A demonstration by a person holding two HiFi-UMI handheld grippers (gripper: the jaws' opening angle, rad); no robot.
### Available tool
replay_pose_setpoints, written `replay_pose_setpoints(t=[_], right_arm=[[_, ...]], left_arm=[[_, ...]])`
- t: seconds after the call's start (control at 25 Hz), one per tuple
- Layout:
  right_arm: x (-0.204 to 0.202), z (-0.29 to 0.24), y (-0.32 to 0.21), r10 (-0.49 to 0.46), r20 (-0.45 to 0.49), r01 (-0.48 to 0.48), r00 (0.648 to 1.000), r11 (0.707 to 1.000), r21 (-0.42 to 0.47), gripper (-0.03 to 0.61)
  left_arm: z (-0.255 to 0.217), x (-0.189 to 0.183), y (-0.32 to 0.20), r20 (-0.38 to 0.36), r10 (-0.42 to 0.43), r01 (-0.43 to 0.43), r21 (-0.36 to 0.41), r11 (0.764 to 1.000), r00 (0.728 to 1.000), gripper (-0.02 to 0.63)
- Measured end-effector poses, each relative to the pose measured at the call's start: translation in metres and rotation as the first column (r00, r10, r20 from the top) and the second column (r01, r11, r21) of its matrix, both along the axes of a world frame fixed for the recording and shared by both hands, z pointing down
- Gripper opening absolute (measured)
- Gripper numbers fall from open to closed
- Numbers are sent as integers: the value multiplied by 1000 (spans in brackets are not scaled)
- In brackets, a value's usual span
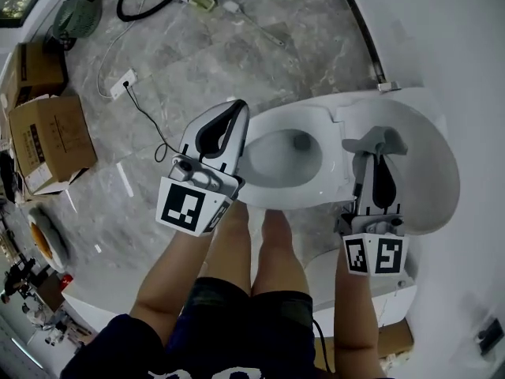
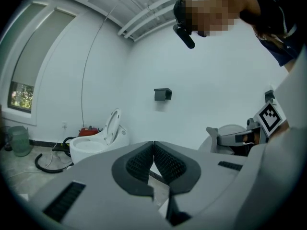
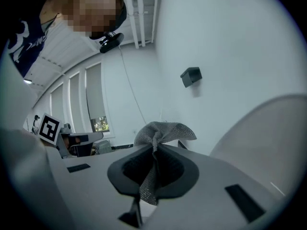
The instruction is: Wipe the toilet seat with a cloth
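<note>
A white toilet stands below me, with its seat point(image 1: 316, 189) ringing the bowl point(image 1: 286, 153) and its lid point(image 1: 430, 172) swung open to the right. My right gripper point(image 1: 375, 145) hovers between bowl and lid, shut on a grey mesh cloth point(image 1: 379, 138). In the right gripper view the cloth point(image 3: 162, 132) bunches out past the closed jaws, with the lid point(image 3: 268, 133) at the right. My left gripper point(image 1: 238, 107) is shut and holds nothing, its tips over the seat's left edge. The left gripper view shows its jaws meeting, with the right gripper point(image 2: 240, 138) beyond.
The person's bare legs point(image 1: 260, 251) stand in front of the bowl. On the grey marble floor at left lie cardboard boxes point(image 1: 49, 136), a wall socket plate with a cable point(image 1: 122, 84) and a green fan point(image 1: 77, 18). Another toilet point(image 2: 96, 143) stands across the room.
</note>
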State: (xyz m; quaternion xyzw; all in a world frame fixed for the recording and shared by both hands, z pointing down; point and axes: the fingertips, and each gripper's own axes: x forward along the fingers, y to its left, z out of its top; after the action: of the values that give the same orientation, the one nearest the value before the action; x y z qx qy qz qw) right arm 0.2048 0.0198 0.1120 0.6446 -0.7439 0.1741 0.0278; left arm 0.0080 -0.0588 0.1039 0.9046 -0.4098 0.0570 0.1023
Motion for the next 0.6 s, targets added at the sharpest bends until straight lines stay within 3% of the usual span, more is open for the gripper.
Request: replay_pose_setpoints(t=[0.4,0.6], right_arm=[[-12,194,-9,53,24,-48,998,980,-192,39],[-11,276,-7,95,-1,-90,996,946,-313,40]], left_arm=[[138,4,-9,15,43,-42,-84,996,999,20],[186,0,-8,34,62,-57,-126,990,998,20]])
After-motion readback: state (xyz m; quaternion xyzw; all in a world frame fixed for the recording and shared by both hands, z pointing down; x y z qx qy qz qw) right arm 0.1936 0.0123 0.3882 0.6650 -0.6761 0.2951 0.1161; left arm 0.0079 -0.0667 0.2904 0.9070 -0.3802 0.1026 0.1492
